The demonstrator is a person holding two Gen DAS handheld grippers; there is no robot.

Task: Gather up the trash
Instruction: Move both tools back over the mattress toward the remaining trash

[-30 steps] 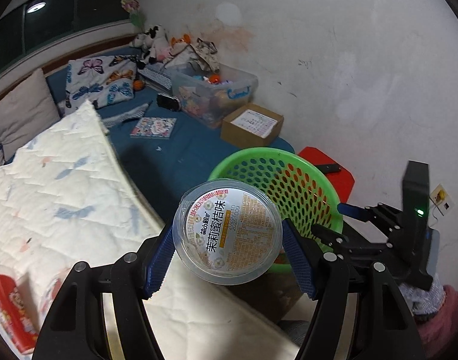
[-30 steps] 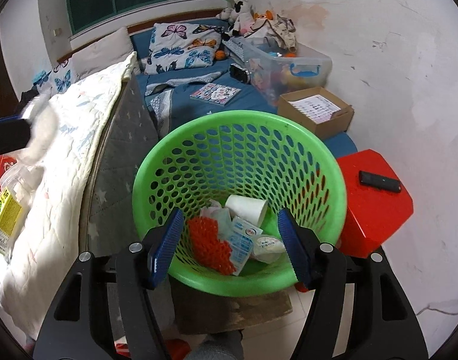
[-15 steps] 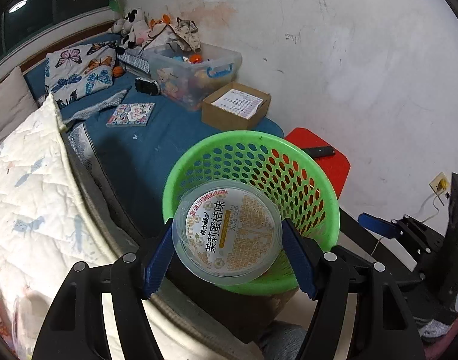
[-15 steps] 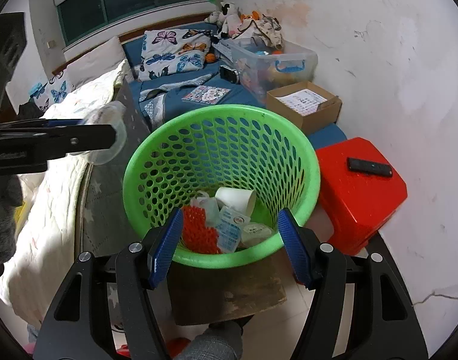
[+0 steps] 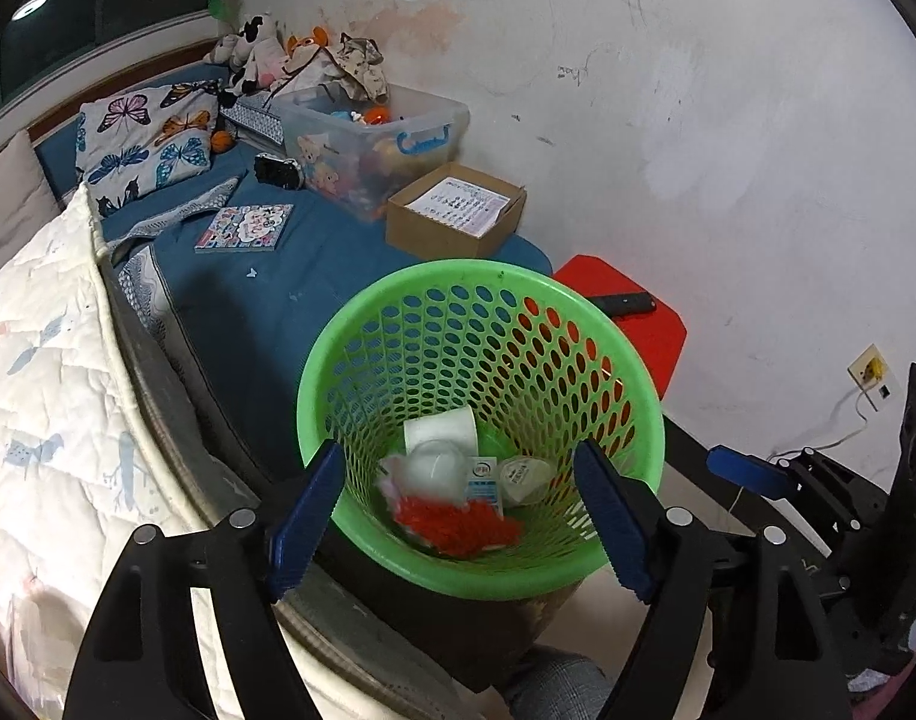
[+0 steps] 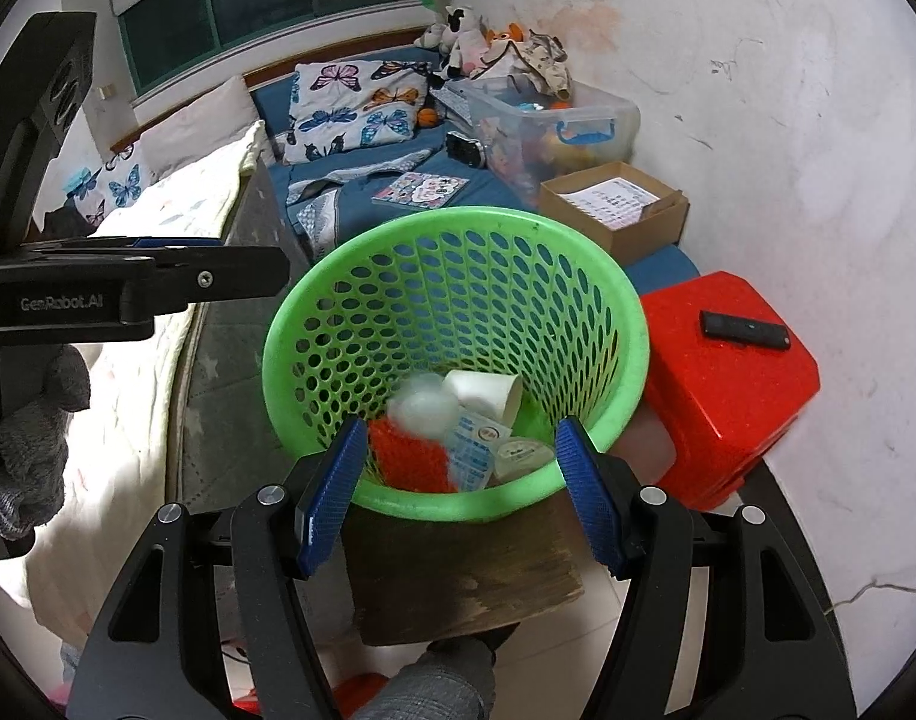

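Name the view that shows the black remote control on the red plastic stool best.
Right wrist: the black remote control lies whole on the red plastic stool. Left wrist shows it partly hidden behind the green basket's rim.

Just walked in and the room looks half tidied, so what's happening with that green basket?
A person with a gripper in each hand is collecting trash into the green basket. The left gripper is open and empty above it, and a blurred clear cup is dropping onto the trash inside: a paper cup, red mesh and wrappers. The right gripper is also open, holding nothing, at the basket's near rim.
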